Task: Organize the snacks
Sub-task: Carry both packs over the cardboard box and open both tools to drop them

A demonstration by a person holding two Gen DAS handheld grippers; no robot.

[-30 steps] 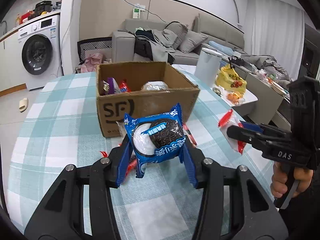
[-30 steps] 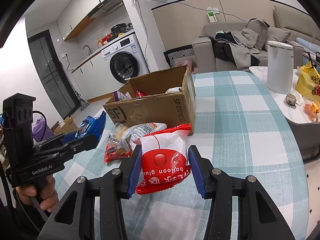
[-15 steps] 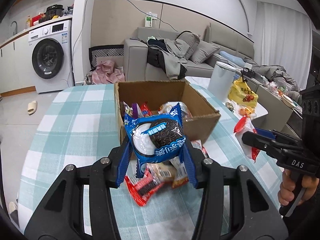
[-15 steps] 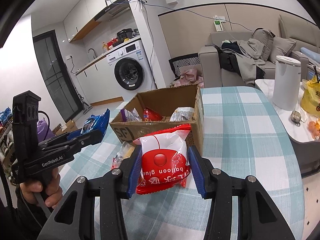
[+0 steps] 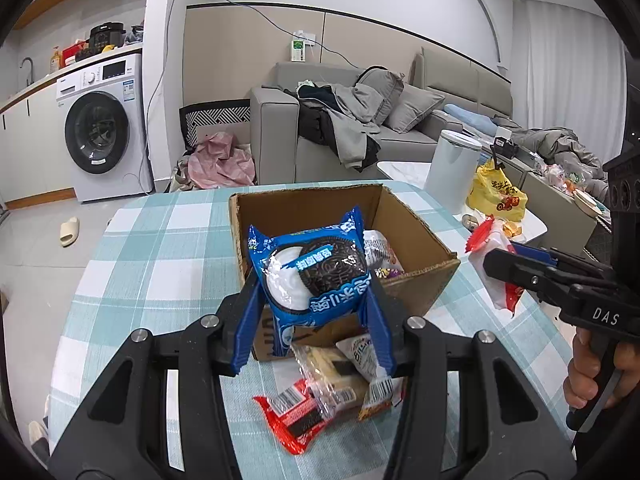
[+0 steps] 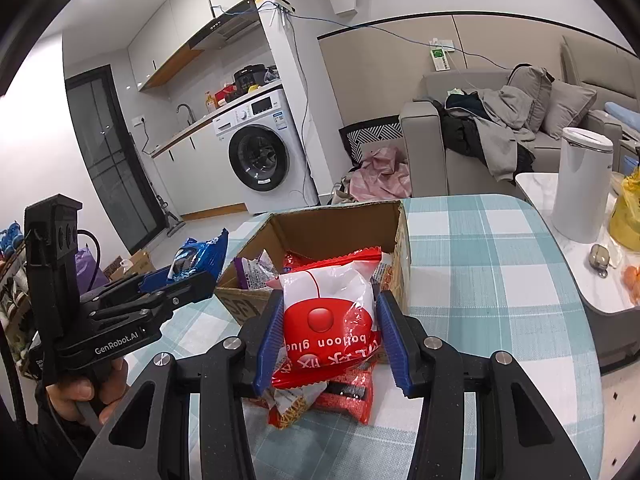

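My left gripper (image 5: 314,300) is shut on a blue cookie packet (image 5: 310,272) and holds it above the near edge of the open cardboard box (image 5: 416,236). My right gripper (image 6: 330,328) is shut on a red and white snack bag (image 6: 330,312) and holds it above the box's near corner (image 6: 400,240). The box holds several snack packets. Each gripper shows in the other's view, the right one with its bag (image 5: 492,264) and the left one with its packet (image 6: 200,260).
Loose snack packets (image 5: 320,384) lie on the checked tablecloth (image 5: 160,248) in front of the box. A white canister (image 6: 580,188) and a yellow bag (image 5: 496,192) stand on a side table to the right. A sofa and a washing machine are behind.
Both grippers have risen and moved forward with their packets, from low over the table to above the box's near edge. The inside of the box now shows.
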